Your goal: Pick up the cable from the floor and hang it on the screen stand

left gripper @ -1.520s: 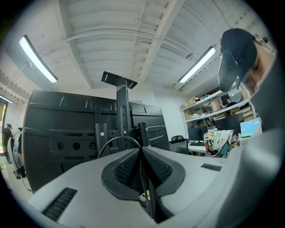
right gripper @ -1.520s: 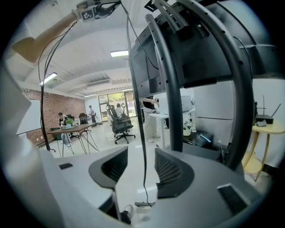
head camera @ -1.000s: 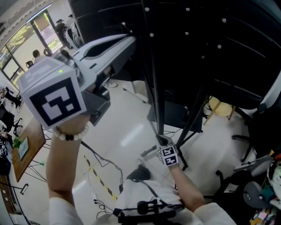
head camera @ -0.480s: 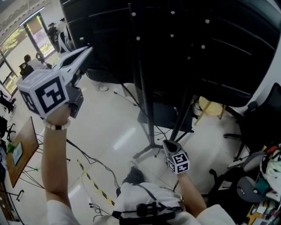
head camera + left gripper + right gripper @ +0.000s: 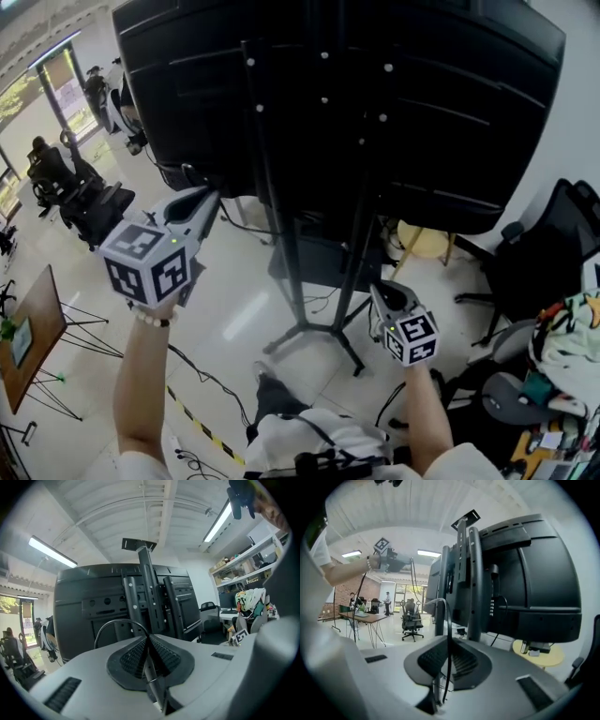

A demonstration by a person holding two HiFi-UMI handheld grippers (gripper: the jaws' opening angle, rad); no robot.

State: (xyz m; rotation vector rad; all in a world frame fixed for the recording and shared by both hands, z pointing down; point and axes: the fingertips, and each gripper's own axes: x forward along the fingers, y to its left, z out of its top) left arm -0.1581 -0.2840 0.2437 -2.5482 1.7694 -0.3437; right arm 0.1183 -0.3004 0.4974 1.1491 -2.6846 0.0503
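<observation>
The screen stand is two black poles on a splayed foot, carrying a big black screen seen from behind. My left gripper is held up by the screen's lower left edge, shut on the thin black cable, which arcs out of the tip as a loop. The left gripper faces the stand poles. My right gripper is lower, just right of the poles, also shut on the cable, which rises from the pads of the right gripper and bends toward the stand.
A round yellow side table stands behind the stand's foot. A black office chair and cluttered chairs fill the right. Office chairs and a wooden desk are at the left. Loose cables and striped tape lie on the floor.
My left gripper has come down from high overhead to the screen's lower left edge. My right gripper has risen off the floor area and moved right of the stand poles.
</observation>
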